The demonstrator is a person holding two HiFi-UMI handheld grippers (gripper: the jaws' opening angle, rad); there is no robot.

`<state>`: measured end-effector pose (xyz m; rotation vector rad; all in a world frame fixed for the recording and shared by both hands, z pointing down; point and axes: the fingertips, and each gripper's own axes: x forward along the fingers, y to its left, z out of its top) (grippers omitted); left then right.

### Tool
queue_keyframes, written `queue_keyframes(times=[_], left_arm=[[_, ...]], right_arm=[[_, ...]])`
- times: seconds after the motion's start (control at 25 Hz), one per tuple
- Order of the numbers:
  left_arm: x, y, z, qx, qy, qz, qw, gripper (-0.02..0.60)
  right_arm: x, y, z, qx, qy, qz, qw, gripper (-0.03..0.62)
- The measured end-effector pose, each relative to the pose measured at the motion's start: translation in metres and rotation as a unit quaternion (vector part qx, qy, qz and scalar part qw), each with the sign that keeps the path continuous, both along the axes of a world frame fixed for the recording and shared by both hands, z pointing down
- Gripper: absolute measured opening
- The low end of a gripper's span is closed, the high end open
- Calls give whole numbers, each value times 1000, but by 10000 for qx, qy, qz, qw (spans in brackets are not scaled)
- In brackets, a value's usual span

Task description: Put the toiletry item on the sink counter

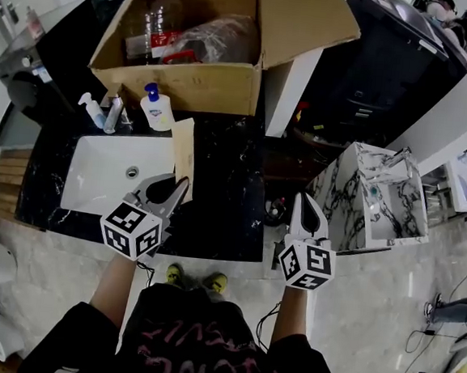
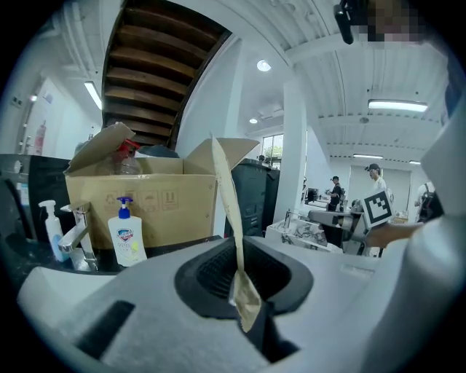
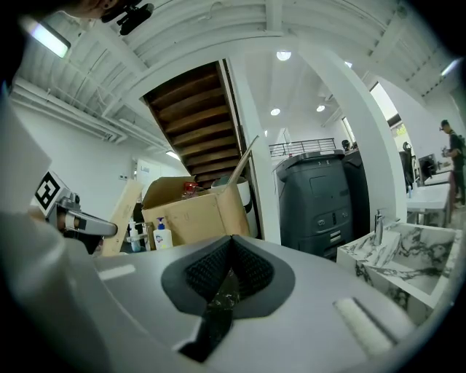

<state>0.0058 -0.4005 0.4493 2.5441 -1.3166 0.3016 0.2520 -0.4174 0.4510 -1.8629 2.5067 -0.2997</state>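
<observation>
My left gripper [image 1: 176,191] is shut on the lower end of a flat tan packet [image 1: 183,154], held over the black marble sink counter [image 1: 224,197] just right of the white basin [image 1: 96,179]. In the left gripper view the thin packet [image 2: 226,193] stands edge-on and upright from between the pads of that gripper [image 2: 244,295]. My right gripper [image 1: 310,206] hangs past the counter's right edge, shut with nothing in it. The right gripper view shows its tips [image 3: 231,271] meeting on nothing.
A white soap pump bottle [image 1: 156,108], a faucet [image 1: 115,114] and a small spray bottle [image 1: 94,111] stand behind the basin. An open cardboard box [image 1: 185,84] of bottles fills the counter's back. A second white marble sink unit [image 1: 371,198] stands to the right.
</observation>
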Motion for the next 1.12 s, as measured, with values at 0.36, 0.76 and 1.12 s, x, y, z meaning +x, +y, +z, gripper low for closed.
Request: queue_keyframes(times=[0.36, 0.76, 1.12], left_arm=[[8, -10, 10, -160, 134, 216, 9995, 28], [12, -23, 36, -410, 90, 471, 9980, 29], [16, -30, 68, -905, 126, 574, 9942, 29]], right_arm=[[-4, -4, -3, 2, 53, 115, 9999, 12], [-10, -3, -6, -5, 170, 314, 9994, 12], [-12, -3, -5, -27, 224, 406, 9989, 12]])
